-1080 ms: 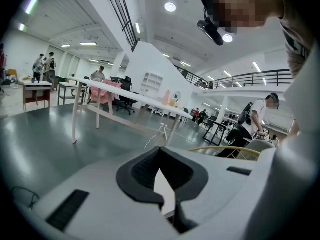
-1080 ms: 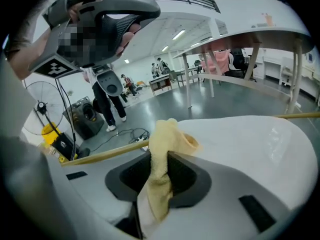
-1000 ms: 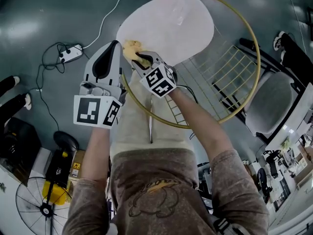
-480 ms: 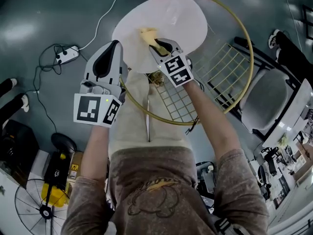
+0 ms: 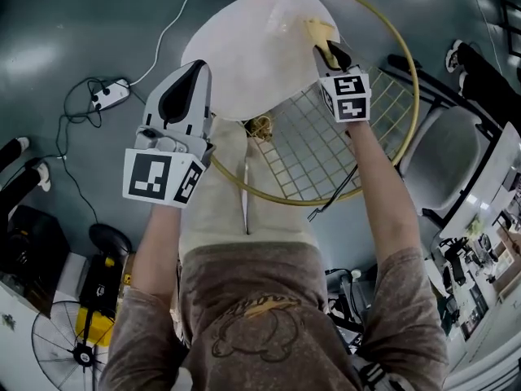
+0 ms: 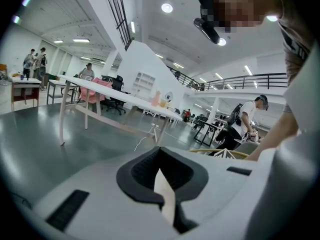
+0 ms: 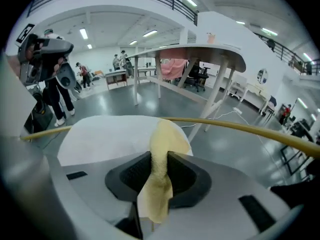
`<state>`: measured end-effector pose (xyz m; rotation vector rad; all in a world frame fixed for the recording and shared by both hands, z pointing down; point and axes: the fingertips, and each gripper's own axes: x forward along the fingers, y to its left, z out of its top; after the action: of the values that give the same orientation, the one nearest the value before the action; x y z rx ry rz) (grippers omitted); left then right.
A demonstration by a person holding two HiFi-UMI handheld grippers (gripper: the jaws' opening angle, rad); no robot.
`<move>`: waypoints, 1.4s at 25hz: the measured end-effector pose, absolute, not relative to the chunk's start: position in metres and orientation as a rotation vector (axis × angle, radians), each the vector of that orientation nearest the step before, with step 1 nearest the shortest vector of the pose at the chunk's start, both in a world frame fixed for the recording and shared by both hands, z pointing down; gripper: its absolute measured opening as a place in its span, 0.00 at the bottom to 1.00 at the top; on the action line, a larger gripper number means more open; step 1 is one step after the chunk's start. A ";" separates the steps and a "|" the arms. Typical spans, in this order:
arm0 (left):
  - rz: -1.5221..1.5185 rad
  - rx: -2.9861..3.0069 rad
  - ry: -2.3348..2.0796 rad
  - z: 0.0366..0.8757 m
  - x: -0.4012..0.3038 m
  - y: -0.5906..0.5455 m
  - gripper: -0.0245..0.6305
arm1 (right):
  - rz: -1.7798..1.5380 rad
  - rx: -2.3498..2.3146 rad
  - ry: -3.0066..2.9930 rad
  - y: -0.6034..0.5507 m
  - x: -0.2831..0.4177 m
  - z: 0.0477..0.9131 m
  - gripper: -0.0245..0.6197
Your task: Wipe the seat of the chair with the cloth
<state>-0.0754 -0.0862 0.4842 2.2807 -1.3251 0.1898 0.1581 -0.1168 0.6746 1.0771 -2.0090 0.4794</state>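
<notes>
**Right jaws clamp the cloth at the seat's rim**

Over to the right gripper: its jaws are pinched tight on the yellow cloth. The fabric is squeezed into a narrow fold between them and spills out both ahead and behind. The cloth's free end lies flat on the white seat, right at its rim, just inside the gold hoop that rings the chair.

From the head view, that gripper sits at the seat's right edge, with the gold wire grid directly below it in the picture.

On the other side, the left gripper hangs just beside the seat's left edge, well apart from the cloth. Its jaws are drawn together, showing only a thin pale slit between them, and they hold nothing.
</notes>
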 end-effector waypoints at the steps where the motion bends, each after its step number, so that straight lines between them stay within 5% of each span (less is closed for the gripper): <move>1: 0.196 2.288 -1.314 0.485 -0.074 -0.086 0.05 | 0.457 1.077 -1.989 -0.119 0.166 0.675 0.21; 10: 0.217 2.284 -1.279 0.492 -0.071 -0.080 0.05 | 0.426 1.164 -1.880 -0.135 0.200 0.673 0.21; 35: 0.198 2.269 -1.306 0.491 -0.080 -0.085 0.05 | 0.816 1.100 -1.745 -0.064 0.154 0.732 0.21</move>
<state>-0.0800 -0.0846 0.4910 2.2686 -1.3062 0.1983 0.1535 -0.0643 0.7323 1.0997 -1.7447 0.8156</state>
